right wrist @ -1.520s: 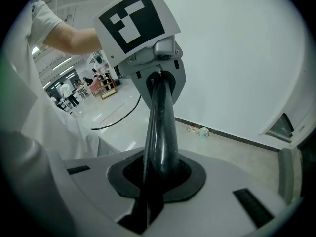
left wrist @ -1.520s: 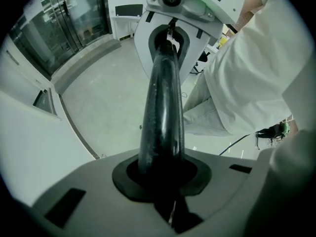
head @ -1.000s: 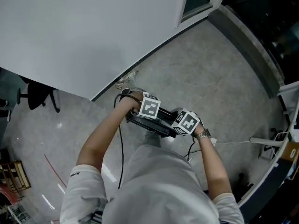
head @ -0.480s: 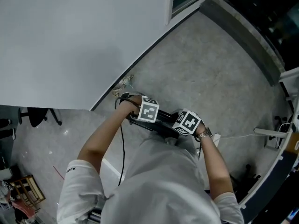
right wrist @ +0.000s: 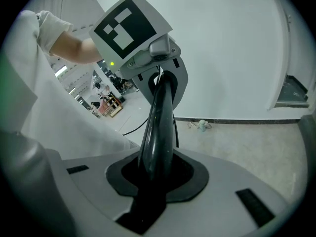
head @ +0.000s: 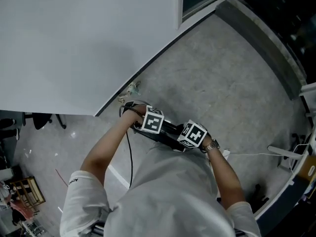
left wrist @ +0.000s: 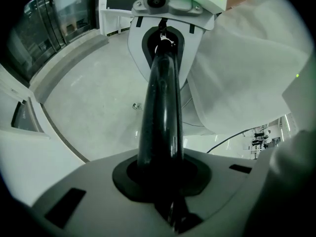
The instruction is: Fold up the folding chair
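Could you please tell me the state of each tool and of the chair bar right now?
left tool: shut on the bar.
right tool: on the bar, jaws have just been opening slightly.
bar: held, spanning from one tool to the other.

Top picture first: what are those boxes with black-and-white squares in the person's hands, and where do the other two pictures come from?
No robot here: a person holds a hand-worked claw in each hand. Each carries a marker cube, part of the tool. The top picture comes from a camera on the person's head, looking down at the grey floor beside a white wall. The other two come from cameras riding on the left claw and the right claw, each looking along its own jaws. Both claws grip one glossy black tube, likely part of the folding chair. The right claw's jaws have just been opening slightly, with the tube between them.
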Motion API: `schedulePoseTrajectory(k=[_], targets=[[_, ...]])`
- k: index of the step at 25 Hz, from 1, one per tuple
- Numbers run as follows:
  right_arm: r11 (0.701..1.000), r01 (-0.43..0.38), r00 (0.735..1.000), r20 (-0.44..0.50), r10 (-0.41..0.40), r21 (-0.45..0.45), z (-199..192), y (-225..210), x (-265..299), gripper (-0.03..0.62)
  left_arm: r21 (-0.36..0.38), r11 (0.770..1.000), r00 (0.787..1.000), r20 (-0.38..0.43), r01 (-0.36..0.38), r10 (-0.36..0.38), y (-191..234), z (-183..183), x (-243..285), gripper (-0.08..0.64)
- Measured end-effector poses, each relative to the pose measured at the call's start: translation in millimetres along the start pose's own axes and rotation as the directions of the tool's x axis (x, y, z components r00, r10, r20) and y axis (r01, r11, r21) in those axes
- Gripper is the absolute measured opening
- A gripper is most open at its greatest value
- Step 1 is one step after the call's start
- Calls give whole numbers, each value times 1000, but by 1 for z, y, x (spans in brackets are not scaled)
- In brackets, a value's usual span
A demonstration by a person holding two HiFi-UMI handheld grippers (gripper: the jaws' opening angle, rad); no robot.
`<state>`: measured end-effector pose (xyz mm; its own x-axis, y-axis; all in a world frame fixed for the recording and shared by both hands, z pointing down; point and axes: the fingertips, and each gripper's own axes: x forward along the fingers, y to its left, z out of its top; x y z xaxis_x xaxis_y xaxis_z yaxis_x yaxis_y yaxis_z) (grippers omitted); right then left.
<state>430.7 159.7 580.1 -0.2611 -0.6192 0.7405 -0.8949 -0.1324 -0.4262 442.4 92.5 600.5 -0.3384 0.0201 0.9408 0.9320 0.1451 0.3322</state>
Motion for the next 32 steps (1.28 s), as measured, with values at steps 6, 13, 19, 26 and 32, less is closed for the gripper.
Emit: schedulePoseTrajectory(k=[6,13,19,26,32], targets=[[996,-52,999,-6,52,-79,-24,-23,-31,75,-92,996,1000,-15,-5,4,17,37,-7,67],[962,-60,998,-46,50,-265,-41,-64,-73,55,-281,958,998,-8,-58,58,37,77,-25,67],[910,-84,990,-138,30,-406,-24,-95,-99,55,-426,899,989,60,-100,138,64,85,-42,67],[904,-95,981,-192,14,-417,-21,-140,-125,55,-461,881,982,84,-112,168,110,97,-57,66],[915,-76,975,-221,-15,-396,-23,-167,-150,55,-440,885,979,56,-150,194,146,106,-71,66]])
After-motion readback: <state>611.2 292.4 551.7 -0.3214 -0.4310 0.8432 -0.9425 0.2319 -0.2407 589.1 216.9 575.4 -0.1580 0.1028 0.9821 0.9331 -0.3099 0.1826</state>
